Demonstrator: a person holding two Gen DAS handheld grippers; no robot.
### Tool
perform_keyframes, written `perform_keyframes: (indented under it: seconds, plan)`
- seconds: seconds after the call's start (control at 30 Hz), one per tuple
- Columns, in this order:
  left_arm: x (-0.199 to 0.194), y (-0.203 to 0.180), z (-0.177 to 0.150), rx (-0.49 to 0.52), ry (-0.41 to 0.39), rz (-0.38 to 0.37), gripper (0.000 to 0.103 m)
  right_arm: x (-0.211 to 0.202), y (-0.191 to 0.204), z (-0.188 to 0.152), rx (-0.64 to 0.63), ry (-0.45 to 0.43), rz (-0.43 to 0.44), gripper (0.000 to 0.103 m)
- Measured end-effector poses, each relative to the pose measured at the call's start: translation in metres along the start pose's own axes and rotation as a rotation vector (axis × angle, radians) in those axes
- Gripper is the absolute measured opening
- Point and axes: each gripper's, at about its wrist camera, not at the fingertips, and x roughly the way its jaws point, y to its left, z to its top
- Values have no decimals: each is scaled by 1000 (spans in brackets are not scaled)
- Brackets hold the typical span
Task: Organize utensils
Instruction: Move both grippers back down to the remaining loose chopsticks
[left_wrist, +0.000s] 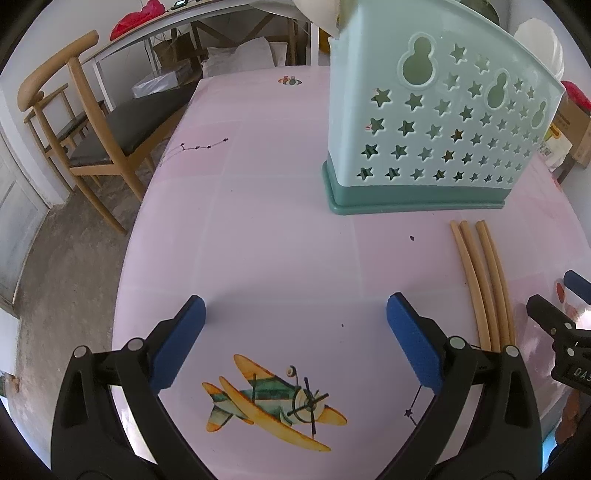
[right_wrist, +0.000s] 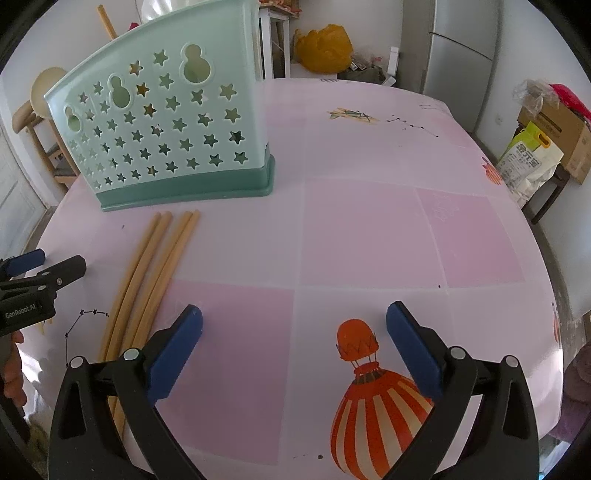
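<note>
Left claw: your left claw (left_wrist: 295, 343) is spread wide and empty, above the airplane print (left_wrist: 273, 402) on the pink surface (left_wrist: 258, 229).
Right claw: your right claw (right_wrist: 294, 345) is likewise spread and holds nothing, above the balloon print (right_wrist: 373, 398).
Chopsticks: four wooden chopsticks (right_wrist: 147, 280) lie flat on the surface between your two claws, bunched side by side, their far tips near the foot of the holder without touching it.
Risk, grasp: they lie close together and low, so closing on one may well drag or roll its neighbours, or pinch two at once.
Risk, slip: thin round sticks could pivot in the pads if you take them off-centre, and a tilted stick would likely miss the opening.
Risk, holder: the green utensil holder (right_wrist: 173, 122) is tall on a narrow base; a stick striking its rim might push or tip it.
Holder contents: one stick-like end pokes above its top, and tan shows through a few star cut-outs; what else is inside you cannot tell.
</note>
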Motion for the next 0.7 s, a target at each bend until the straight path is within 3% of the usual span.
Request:
perform_keyframes:
  seconds: [0.7]
  plan:
    - [4, 1, 1, -3, 7, -4, 95, 0, 2, 2, -7, 9, -1, 97]
